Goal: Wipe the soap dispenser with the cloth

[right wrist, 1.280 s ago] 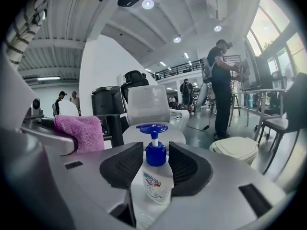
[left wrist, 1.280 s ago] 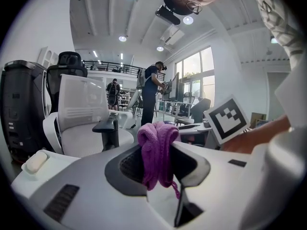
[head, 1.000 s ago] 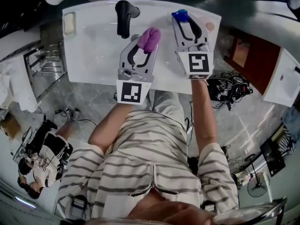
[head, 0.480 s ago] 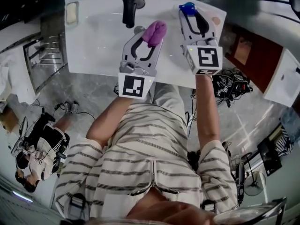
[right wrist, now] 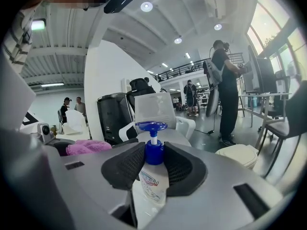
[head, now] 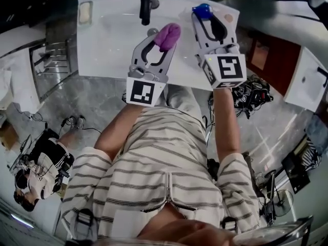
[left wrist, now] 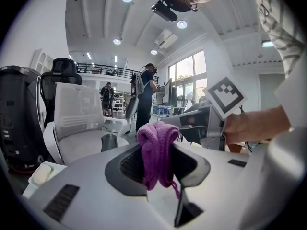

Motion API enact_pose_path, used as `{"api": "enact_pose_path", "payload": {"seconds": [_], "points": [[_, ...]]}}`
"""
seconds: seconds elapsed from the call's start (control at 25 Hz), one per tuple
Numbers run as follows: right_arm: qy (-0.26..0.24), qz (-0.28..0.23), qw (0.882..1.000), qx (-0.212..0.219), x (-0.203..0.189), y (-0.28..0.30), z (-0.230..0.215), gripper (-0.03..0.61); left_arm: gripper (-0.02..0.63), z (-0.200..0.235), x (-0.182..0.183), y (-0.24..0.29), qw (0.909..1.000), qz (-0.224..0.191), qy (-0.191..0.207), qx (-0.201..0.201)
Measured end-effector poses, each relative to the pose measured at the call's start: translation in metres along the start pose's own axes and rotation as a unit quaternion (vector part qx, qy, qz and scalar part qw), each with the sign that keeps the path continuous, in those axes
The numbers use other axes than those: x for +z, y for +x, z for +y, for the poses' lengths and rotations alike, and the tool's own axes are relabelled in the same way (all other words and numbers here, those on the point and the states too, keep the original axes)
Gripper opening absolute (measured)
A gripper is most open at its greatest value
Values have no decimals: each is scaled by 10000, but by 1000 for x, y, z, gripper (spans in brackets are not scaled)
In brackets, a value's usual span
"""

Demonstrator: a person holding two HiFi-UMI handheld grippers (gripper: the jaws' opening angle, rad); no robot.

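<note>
My right gripper (right wrist: 152,169) is shut on the soap dispenser (right wrist: 152,183), a clear bottle with a blue pump head (head: 203,10), and holds it upright above the white sink top (head: 107,45). My left gripper (left wrist: 156,164) is shut on a bunched purple cloth (left wrist: 157,150), which sticks out past its jaws. In the head view the cloth (head: 168,36) hangs a short way left of the dispenser, and the left gripper (head: 163,44) and right gripper (head: 206,20) are side by side. Cloth and bottle do not touch.
A black faucet (head: 145,4) stands at the back of the white sink top, and a soap bar in a dish (head: 85,13) lies at its far left corner. A metal rack (head: 48,65) stands left of the sink. Chairs and people are in the room beyond.
Both grippers have risen with their loads, the right one more. The dispenser has come up off the sink top. The cloth stays left of the bottle.
</note>
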State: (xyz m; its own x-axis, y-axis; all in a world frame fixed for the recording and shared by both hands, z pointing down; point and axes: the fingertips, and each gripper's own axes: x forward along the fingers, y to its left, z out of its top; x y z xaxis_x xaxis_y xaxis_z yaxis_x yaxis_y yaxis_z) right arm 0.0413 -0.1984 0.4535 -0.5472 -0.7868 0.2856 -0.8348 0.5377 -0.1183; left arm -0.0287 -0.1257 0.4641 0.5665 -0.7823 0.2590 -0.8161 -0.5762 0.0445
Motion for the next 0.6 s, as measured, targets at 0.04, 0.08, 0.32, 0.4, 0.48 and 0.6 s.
{"api": "enact_pose_path", "payload": {"seconds": [0.04, 0.08, 0.32, 0.4, 0.48, 0.6], "points": [[-5, -1, 10000, 18, 5, -4, 4, 130, 127, -1, 4, -3, 10000, -14, -4, -34], [-11, -5, 10000, 36, 10, -9, 8, 130, 127, -2, 8, -6, 10000, -21, -18, -69], [23, -28, 10000, 85, 37, -36, 28, 130, 127, -11, 29, -25, 9994, -51, 38, -328], [23, -27, 10000, 82, 44, -44, 33, 130, 127, -14, 36, -30, 9993, -1, 109, -365], [38, -53, 9999, 80, 51, -52, 38, 130, 127, -16, 41, -36, 9992, 7, 126, -376], [40, -93, 9999, 91, 60, -63, 48, 130, 127, -20, 52, -46, 9991, -113, -30, -414]]}}
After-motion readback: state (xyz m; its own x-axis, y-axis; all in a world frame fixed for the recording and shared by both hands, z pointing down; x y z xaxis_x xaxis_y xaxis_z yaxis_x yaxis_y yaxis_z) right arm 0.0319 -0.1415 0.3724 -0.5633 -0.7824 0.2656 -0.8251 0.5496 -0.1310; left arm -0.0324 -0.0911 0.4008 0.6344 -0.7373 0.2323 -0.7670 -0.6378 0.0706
